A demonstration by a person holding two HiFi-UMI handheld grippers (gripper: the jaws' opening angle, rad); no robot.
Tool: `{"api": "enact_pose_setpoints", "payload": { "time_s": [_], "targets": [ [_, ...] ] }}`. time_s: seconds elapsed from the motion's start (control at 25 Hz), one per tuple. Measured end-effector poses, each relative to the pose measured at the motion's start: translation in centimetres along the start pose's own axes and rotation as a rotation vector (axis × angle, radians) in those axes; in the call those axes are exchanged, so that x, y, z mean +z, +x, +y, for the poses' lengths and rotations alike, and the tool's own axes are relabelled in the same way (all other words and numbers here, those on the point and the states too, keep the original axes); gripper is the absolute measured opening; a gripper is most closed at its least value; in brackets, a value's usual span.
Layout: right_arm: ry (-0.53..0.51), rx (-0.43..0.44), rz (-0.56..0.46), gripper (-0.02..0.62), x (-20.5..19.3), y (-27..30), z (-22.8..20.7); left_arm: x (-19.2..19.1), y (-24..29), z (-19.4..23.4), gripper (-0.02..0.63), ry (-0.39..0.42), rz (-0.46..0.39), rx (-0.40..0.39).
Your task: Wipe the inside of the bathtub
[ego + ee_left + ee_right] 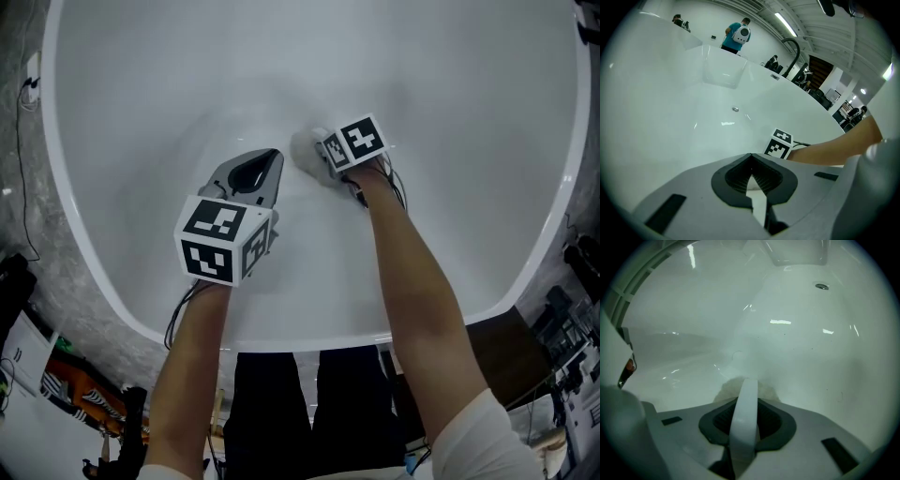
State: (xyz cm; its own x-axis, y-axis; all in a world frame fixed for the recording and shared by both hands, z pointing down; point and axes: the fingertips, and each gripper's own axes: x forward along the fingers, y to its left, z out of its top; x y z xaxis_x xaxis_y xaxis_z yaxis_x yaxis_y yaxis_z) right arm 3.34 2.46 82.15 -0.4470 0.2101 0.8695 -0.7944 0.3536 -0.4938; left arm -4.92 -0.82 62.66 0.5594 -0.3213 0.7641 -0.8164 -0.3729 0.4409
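Note:
The white bathtub [169,84] fills the head view, and both grippers are inside it. My right gripper [317,156] is shut on the white strap [744,413] of a pale fuzzy wiping cloth [304,148], pressed against the tub's bottom near the middle. In the right gripper view the cloth [725,389] shows just past the jaws, against the tub wall [811,357]. My left gripper [266,161] hovers a little to the left, shut with nothing in it [751,160]. The left gripper view shows the right gripper's marker cube [779,144] and the forearm.
The drain [735,109] sits in the tub floor ahead of the left gripper. A curved black faucet [791,47] stands on the far rim, and a person in a teal shirt [736,35] is beyond it. Grey stone floor with a cable [23,169] borders the tub on the left.

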Motion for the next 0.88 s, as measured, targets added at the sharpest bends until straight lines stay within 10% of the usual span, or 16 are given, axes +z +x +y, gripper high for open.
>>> {"api": "enact_pose_setpoints", "payload": {
  "time_s": [0.88],
  "targets": [
    [0.062, -0.153, 0.077, 0.091, -6.4, -4.9, -12.1, 1.4, 5.6, -5.7, 0.009, 0.046, 0.035, -0.034]
  ]
}}
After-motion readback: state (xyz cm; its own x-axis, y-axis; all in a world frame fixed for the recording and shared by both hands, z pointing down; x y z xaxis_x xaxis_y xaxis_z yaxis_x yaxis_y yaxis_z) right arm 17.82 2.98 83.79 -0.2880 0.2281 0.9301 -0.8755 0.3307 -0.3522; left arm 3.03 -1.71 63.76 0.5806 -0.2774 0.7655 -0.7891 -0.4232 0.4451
